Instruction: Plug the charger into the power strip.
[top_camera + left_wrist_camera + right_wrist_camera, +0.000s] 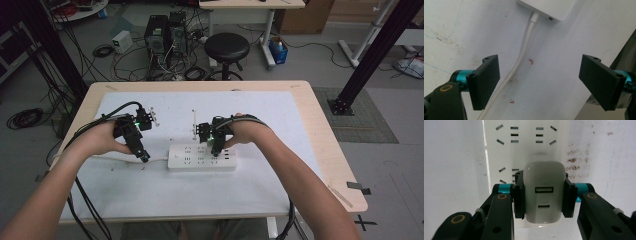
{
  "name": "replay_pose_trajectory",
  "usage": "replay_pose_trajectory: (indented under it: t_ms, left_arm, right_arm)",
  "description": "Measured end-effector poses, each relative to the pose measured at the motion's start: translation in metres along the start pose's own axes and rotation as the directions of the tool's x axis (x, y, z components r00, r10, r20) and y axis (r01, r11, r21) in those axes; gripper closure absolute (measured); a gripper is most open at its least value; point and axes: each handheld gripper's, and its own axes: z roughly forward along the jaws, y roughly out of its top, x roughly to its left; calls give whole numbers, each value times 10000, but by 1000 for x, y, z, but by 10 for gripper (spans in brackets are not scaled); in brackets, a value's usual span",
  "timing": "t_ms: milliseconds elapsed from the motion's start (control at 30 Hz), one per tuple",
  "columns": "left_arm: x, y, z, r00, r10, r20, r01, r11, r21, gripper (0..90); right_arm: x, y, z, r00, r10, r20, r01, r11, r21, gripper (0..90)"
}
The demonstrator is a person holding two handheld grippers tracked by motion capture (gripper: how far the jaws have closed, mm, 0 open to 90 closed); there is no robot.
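- Room: a workshop floor beyond the worktop carries a black round stool (227, 47), two dark computer towers (165, 32) amid loose cables, a small white box (122, 41), and a blue container (278, 51) by the leg of a second desk; black frame posts stand at both sides.
- Worktop (327, 150): pale wood, covered across most of its top by a white sheet (165, 190). In the gripper views the sheet shows brown stains, faint blue pen lines and two small red marks.
- Power strip (202, 157): white, lying flat near the middle of the sheet, with rows of socket slots on its upper face. Its white cord (520, 58) leaves one end and runs along the sheet.
- Charger (544, 192): a white block with rounded corners, standing on the power strip's socket face. Two ports are on its face, a wide one above a narrow one. Faint writing sits by each port, too soft to read.
- Right tongs (544, 195): pinching the charger from both sides, directly over the power strip; whether its pins are seated cannot be told.
- Left tongs (540, 80): spread wide, holding nothing, above the sheet just off the cord end of the power strip; the cord passes close to one jaw.
- No brand name is legible on any item.
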Motion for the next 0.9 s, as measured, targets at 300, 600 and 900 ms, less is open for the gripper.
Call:
replay_pose_trajectory:
  t_ms: [300, 600, 900]
  left_arm:
    - [1, 2, -1, 10000, 17, -6, -17, 10000, 0, 171]
    - [6, 0, -1, 10000, -31, 18, 31, 9999, -118, 171]
    - [16, -10, -10, 9988, -407, -257, 390, 9972, -640, 170]
  right_arm:
    - [-1, 2, 9, 9999, 52, -97, -51, 10000, 72, 624]
    - [-17, -11, -16, 9899, 1141, -845, -1263, 9796, -1565, 363]
    - [-13, -78, -83, 9218, 3868, 261, -3661, 8906, -2700, 216]
